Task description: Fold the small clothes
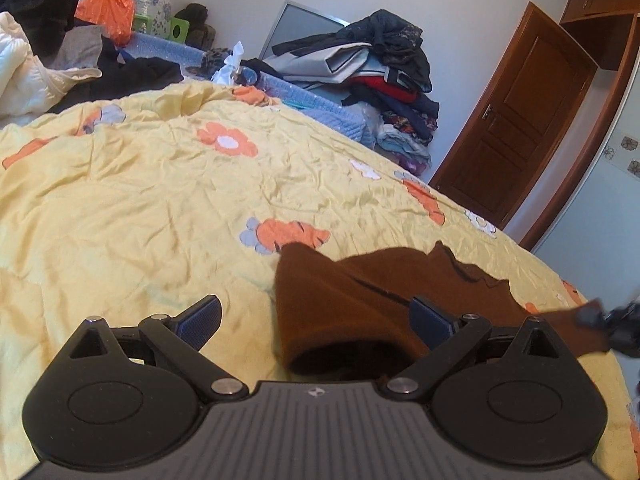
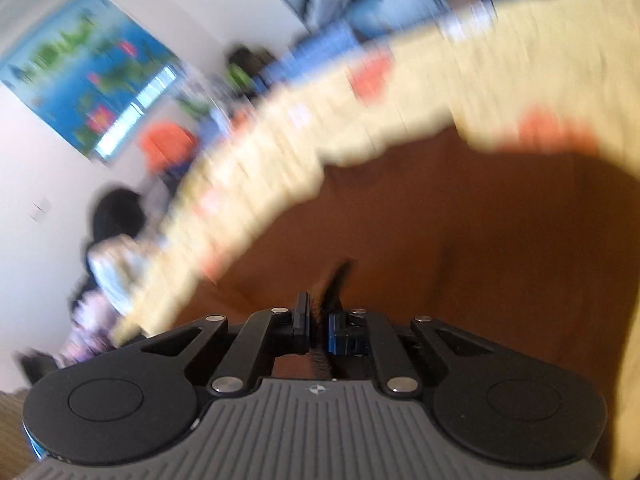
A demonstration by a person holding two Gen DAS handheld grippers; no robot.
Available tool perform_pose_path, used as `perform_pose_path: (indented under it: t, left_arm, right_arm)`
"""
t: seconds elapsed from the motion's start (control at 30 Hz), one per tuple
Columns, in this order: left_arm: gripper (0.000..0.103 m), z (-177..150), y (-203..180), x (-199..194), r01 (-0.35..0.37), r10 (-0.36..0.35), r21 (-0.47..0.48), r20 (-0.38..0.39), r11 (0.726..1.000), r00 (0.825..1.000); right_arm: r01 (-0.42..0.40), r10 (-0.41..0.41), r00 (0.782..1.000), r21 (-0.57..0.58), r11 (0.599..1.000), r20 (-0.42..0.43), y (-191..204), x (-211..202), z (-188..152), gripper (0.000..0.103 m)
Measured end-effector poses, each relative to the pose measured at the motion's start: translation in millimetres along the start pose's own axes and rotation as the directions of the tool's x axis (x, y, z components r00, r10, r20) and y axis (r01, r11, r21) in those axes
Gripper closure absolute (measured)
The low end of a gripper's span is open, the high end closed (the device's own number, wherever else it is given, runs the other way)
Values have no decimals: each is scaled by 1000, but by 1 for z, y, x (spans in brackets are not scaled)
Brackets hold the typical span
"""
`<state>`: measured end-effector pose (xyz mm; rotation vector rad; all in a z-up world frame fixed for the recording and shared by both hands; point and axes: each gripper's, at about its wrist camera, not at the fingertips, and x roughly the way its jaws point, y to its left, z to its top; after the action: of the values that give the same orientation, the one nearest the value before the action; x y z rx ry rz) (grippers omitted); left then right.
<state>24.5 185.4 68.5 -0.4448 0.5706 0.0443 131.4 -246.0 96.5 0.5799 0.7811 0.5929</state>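
A small brown garment [image 1: 360,296] lies on the yellow flowered bedspread [image 1: 140,200]. My left gripper [image 1: 316,320] is open just above it, with the garment's near edge between the wide-spread fingers. My right gripper [image 2: 318,322] is shut on a fold of the brown garment [image 2: 420,220]; that view is blurred by motion. The right gripper also shows at the right edge of the left wrist view [image 1: 612,320], at the garment's far right end.
A pile of folded and loose clothes [image 1: 384,64] stands at the far side of the bed. A white jacket [image 1: 24,72] and dark clothes lie at the far left. A wooden door [image 1: 520,112] is at the right. A blue poster [image 2: 88,72] hangs on the wall.
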Motion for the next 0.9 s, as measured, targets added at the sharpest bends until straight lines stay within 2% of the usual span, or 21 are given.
perform_pose_path:
  t: [0.03,0.07,0.13,0.23,0.3,0.37,0.43,0.47,0.53,0.6,0.63,0.67,0.87,0.9]
  left_arm:
    - [2,3,2,1,3,-3,-6,-1,1000,1000]
    - [2,6,4,3,10,-10,-18,-6,1000,1000]
    - [2,9,8,10,34,-36,-56,-27,998,999]
    - [2,10,11,29,77,-88,-125,-83,989,993]
    - [2,9,8,44,104,-124,-153,-128,983,984]
    - [2,10,4,59,111,-142,-175,-175,978,974]
    - [2,11,2,67,97,-135,-199,-186,975,973]
    - [2,12,2,67,106,-145,-211,-179,972,973]
    - [2,12,0,65,115,-152,-205,-172,972,973]
    - [2,12,-3,63,108,-139,-181,-171,978,975]
    - [2,11,-4,62,103,-133,-170,-173,980,976]
    - [2,11,-4,62,101,-129,-161,-176,982,976]
    - [2,9,-4,61,92,-119,-152,-178,984,977]
    - [2,9,-4,62,92,-120,-154,-178,984,977]
  right_arm:
    - [4,-4,1000,-7,1000,31,-2,-14,11,94]
    - [26,-25,998,-12,1000,51,-7,-27,20,94]
    - [104,-105,992,18,994,68,-32,-45,32,94]
    - [215,-219,975,94,972,37,-76,-51,30,92]
    - [258,-260,966,107,960,8,-91,-44,21,91]
    - [248,-249,968,124,961,-3,-97,-37,11,91]
    - [226,-225,974,135,965,-18,-99,-30,6,91]
    - [207,-204,978,154,966,-38,-102,-26,7,86]
    - [144,-134,989,212,966,-62,-100,-26,4,81]
    - [117,-105,992,223,968,-64,-95,-22,5,67]
    - [119,-107,992,223,968,-64,-94,-19,6,49]
    - [121,-109,992,220,968,-66,-93,-15,6,43]
    - [123,-93,987,241,963,-133,-97,24,5,44]
    - [113,-86,989,229,967,-123,-95,29,5,46]
